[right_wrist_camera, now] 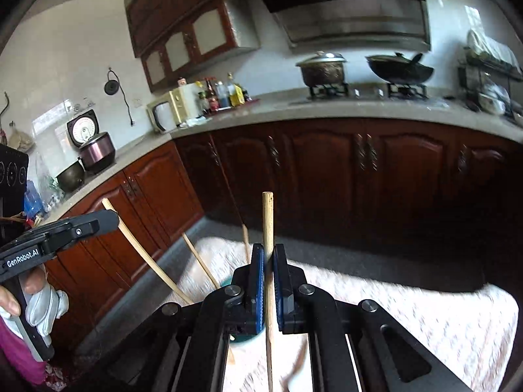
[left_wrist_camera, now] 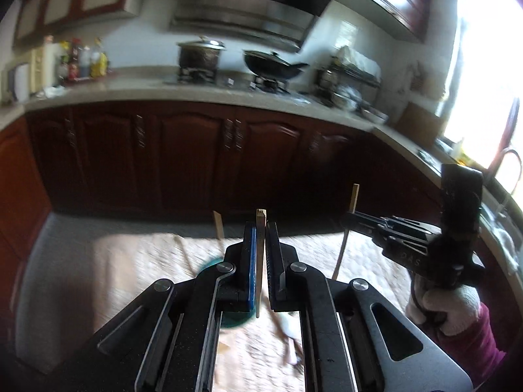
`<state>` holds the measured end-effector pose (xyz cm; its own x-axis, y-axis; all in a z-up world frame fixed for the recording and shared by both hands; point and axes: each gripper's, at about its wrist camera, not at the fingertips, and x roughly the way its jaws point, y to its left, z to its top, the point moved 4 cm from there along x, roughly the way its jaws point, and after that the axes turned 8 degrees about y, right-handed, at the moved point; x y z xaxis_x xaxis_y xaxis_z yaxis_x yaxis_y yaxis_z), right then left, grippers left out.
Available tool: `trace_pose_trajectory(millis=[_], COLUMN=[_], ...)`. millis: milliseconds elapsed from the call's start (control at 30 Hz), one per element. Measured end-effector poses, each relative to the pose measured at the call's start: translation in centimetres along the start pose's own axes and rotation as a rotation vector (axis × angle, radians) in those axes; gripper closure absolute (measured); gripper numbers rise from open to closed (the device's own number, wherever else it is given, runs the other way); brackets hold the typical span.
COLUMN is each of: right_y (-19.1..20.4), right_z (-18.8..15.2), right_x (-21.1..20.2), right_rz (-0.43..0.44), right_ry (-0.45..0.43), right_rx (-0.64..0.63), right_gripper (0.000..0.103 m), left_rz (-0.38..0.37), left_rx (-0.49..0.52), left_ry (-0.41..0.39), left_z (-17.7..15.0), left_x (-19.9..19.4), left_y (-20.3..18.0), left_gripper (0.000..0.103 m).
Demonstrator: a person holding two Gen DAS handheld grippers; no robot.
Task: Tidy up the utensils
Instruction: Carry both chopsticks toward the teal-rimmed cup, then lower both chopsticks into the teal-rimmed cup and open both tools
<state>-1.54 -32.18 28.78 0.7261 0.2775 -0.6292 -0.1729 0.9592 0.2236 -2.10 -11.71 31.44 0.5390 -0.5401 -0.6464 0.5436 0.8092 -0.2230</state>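
Chopsticks upright: left gripper (left_wrist_camera: 260, 228) clamps one (left_wrist_camera: 260, 261), right gripper (right_wrist_camera: 268, 254) another (right_wrist_camera: 268, 228).

Chopstick (right_wrist_camera: 268, 228) upright between tongs (right_wrist_camera: 268, 281)

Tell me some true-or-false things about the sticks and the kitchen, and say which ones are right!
1. The left hand-held gripper holds a chopstick upright. True.
2. The right hand-held gripper is empty. False: it grips a wooden chopstick.
3. A lidded pot sits on the stove. True.
4. The wok lies on the floor. False: it sits on a burner.
5. The lower cabinets are white. False: they are dark reddish wood.
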Motion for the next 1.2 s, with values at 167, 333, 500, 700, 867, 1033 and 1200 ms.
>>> trace_pose_trajectory(millis=[167, 333, 500, 700, 867, 1033, 1200], right_y=[2.0, 2.5, 2.3, 2.1, 2.5, 2.2, 1.5], right_z=[2.4, 3.1, 2.3, 2.1, 4.0, 2.4, -0.8], right_x=[3.1, 6.6, 10.5, 11.1, 9.5, 11.9, 14.9], right_rz=[0.011, -0.028, -0.022, 0.026, 0.035, 0.001, 0.024], right_ry=[-0.016, -0.02, 0.014, 0.04, -0.014, 0.023, 0.127], right_rx=[-0.002, -0.005, 0.026, 0.021, -0.004, -0.002, 0.029], right_gripper=[0.098, 0.098, 0.098, 0.098, 0.098, 0.098, 0.098], left_rz=[0.08, 0.133, 0.156, 0.142, 0.135, 0.133, 0.134], left_rx=[-0.049, -0.078, -0.075, -0.079, -0.096, -0.106, -0.114], left_ry=[-0.019, -0.003, 0.036, 0.094, 0.115, 0.142, 0.159], left_z=[1.2, 1.0, -0.6, -1.9, -2.6, -3.6, -4.4], left_x=[1.7, 4.6, 7.4, 10.0, 10.9, 11.9, 12.6], left_y=[3.4, 5.5, 5.9, 6.2, 6.3, 6.0, 6.0], left_gripper=[0.099, 0.099, 0.099, 0.099, 0.099, 0.099, 0.099])
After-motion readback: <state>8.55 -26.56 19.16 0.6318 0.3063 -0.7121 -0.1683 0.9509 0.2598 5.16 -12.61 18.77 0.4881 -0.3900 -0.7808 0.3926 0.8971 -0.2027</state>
